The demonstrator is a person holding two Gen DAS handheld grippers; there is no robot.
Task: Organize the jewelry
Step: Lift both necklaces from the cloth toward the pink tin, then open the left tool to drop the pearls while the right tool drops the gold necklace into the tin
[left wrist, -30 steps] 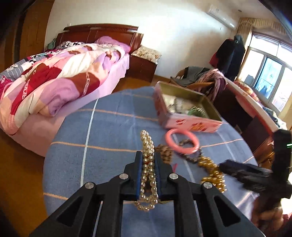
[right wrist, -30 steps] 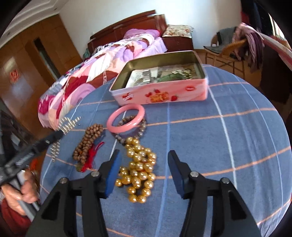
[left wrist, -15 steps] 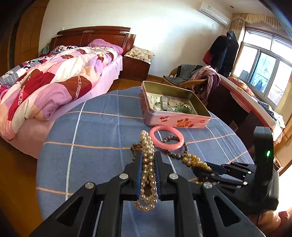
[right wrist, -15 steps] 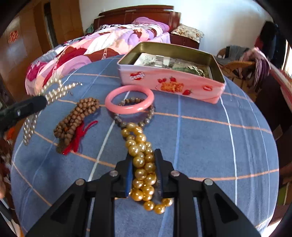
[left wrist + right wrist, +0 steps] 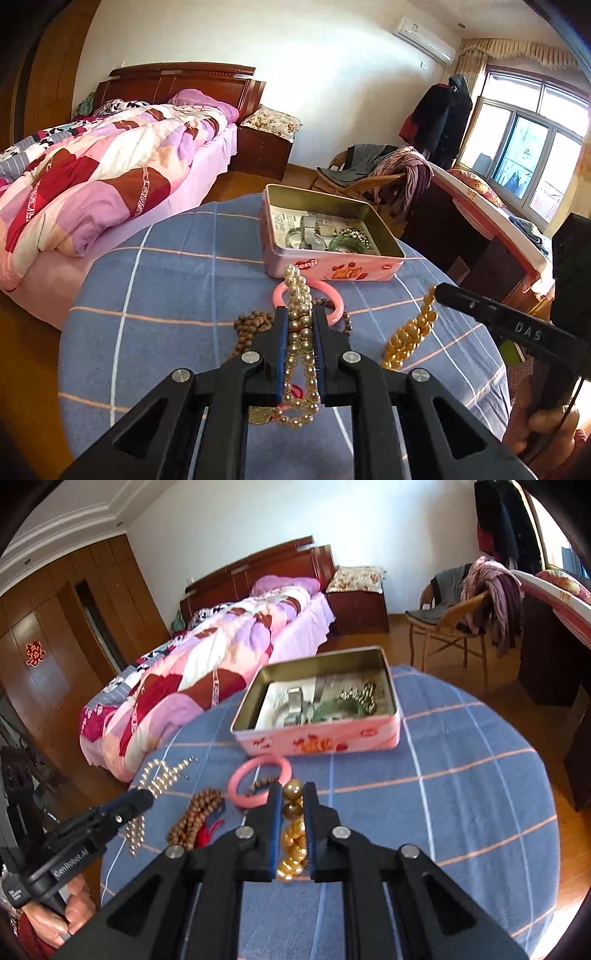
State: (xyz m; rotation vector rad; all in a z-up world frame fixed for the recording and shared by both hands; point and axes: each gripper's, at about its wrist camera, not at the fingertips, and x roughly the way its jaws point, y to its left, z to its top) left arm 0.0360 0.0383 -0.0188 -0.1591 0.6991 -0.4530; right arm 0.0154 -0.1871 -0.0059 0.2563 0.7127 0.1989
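Observation:
My left gripper point(image 5: 300, 317) is shut on a pale pearl necklace point(image 5: 301, 306), held above the table; it also shows in the right wrist view point(image 5: 162, 775). My right gripper point(image 5: 291, 794) is shut on a gold bead string point(image 5: 293, 823), lifted off the cloth; it hangs in the left wrist view point(image 5: 410, 336). An open pink tin point(image 5: 321, 738) holds a green bangle point(image 5: 332, 707) and other pieces. A pink bangle point(image 5: 258, 781), a dark bead bracelet point(image 5: 264, 783) and a brown wooden bead string point(image 5: 197, 818) with a red tassel lie in front of the tin.
The round table has a blue checked cloth point(image 5: 461, 775). A bed point(image 5: 221, 657) stands behind on the left. A wicker chair point(image 5: 450, 624) with clothes and a dark desk point(image 5: 546, 650) stand to the right.
My right gripper closed on the gold bead string and lifted it off the table. My left gripper, still holding the pearls, moved toward the tin.

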